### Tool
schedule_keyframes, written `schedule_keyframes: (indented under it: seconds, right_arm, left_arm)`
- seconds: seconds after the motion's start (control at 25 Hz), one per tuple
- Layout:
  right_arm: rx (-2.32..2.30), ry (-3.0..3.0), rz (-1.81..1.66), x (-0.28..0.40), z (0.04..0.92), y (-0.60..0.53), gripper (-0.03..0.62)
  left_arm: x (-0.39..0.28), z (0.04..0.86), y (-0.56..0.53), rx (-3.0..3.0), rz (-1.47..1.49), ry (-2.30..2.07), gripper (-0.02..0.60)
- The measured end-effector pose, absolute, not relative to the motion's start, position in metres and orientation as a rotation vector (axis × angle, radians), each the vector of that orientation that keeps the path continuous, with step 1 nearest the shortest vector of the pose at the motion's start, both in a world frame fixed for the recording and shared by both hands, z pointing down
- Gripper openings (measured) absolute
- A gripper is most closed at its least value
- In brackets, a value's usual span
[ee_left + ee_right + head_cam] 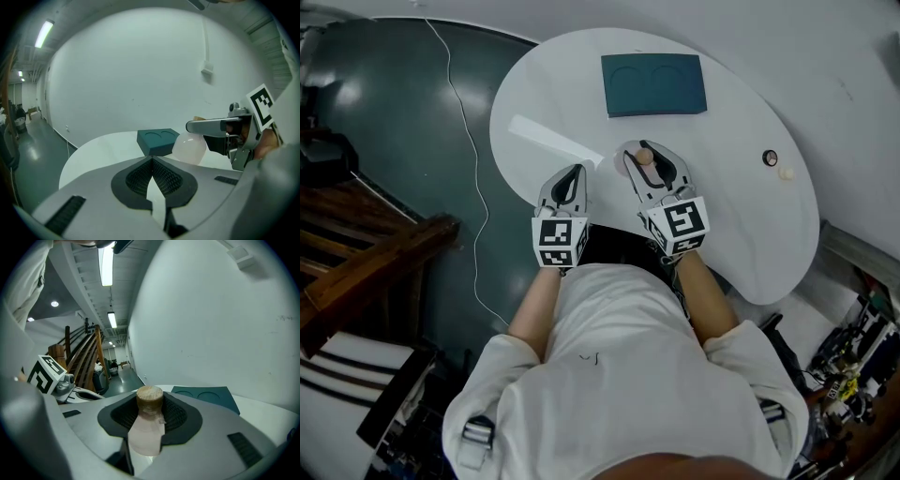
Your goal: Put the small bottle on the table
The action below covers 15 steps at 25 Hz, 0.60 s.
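Observation:
The small bottle (pixel 644 157) is pale and translucent with a cork stopper (pixel 149 397). My right gripper (pixel 647 155) is shut on its neck over the near middle of the white table (pixel 741 234). In the left gripper view the bottle's round body (pixel 189 147) hangs under the right gripper's jaws, low over the tabletop; whether it touches I cannot tell. My left gripper (pixel 574 173) is beside it on the left, over the table's near edge, with its pads (pixel 161 176) together and nothing between them. A teal tray (pixel 654 84) with two round recesses lies beyond the bottle.
A small dark ring (pixel 770 157) and a white cap (pixel 786 172) lie on the table's right side. A white cable (pixel 469 141) runs across the dark floor on the left, near wooden stairs (pixel 366 253). A white wall (pixel 140 70) stands behind the table.

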State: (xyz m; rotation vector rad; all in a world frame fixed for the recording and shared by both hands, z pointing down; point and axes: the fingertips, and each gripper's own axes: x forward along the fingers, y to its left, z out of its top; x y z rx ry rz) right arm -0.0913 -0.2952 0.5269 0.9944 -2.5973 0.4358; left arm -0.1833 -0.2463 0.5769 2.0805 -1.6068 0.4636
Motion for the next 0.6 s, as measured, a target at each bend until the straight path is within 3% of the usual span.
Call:
schedule_keyframes:
  seconds: [0.6]
  right_arm:
    - [1.031, -2.487, 0.489, -0.118, 0.578, -0.316, 0.132]
  left_arm:
    - [-0.205, 0.616, -0.265, 2.085, 0.528, -1.481, 0.012]
